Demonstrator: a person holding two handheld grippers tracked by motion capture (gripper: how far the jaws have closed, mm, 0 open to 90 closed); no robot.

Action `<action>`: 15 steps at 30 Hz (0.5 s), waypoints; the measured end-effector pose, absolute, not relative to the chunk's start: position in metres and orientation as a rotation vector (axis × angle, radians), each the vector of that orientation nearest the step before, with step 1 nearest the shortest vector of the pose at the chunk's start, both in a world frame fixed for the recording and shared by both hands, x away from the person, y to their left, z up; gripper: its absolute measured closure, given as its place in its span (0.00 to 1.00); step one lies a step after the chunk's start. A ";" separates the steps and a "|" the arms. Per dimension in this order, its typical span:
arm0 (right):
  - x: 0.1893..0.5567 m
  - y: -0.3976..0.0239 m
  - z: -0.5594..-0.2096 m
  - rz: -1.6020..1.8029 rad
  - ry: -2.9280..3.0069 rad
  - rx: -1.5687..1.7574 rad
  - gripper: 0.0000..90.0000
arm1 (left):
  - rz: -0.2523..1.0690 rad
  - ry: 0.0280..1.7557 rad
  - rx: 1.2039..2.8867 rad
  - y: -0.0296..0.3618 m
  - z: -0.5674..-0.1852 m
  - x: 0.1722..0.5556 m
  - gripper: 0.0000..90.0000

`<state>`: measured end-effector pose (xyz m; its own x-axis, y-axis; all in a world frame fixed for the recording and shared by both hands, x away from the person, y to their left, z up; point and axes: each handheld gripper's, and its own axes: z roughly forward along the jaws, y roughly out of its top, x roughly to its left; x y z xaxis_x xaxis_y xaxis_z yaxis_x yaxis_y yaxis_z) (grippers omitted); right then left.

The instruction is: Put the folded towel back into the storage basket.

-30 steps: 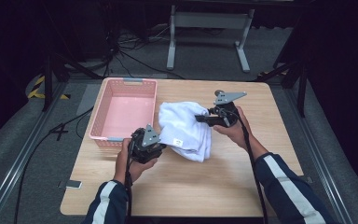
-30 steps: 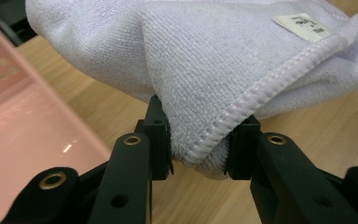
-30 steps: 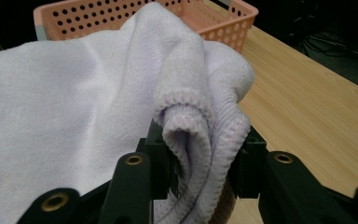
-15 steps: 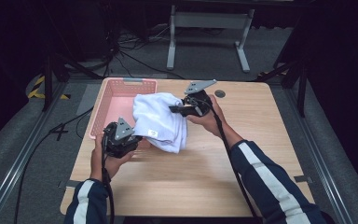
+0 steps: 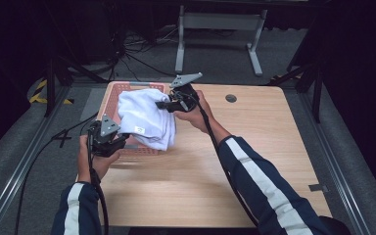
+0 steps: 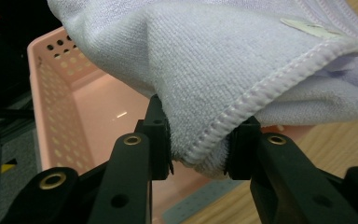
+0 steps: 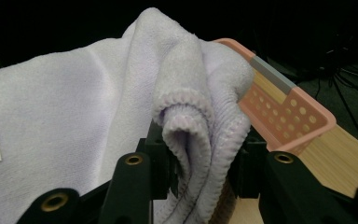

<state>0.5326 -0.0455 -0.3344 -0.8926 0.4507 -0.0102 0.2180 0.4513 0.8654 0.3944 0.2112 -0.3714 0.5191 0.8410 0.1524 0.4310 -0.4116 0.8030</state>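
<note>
- both grippers, left [image 5: 119, 140] and right [image 5: 165, 104], pinch the towel [image 5: 144, 119], held over the basket [image 5: 111, 94] at the table's far left corner.
- step: carrying it in.
- next: lower, then spread jaws.

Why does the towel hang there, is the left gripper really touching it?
Touching. In the left gripper view, the left gripper has both black jaws pressed against the folded hem of the white towel, pinching it above the pink basket.

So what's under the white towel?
Under the white towel, held up by the left hand-held gripper and the right hand-held gripper, sits the pink basket. Its bare pink floor shows in the left gripper view; the towel covers the rest.
</note>
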 end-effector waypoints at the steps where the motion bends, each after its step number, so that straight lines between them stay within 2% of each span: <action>1: 0.535 -0.038 -0.336 1.416 2.472 0.593 0.73 | 0.731 1.047 2.027 0.217 -0.372 0.396 0.75; 15: 0.549 0.009 -0.343 1.389 2.486 0.602 0.72 | 0.757 1.161 2.003 0.244 -0.378 0.404 0.75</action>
<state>0.5490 0.0088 -0.3427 -0.8890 0.4579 -0.0004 0.2398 0.4662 0.8515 0.4038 0.2440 -0.3778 0.4300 0.8917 0.1413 0.4885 -0.3614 0.7942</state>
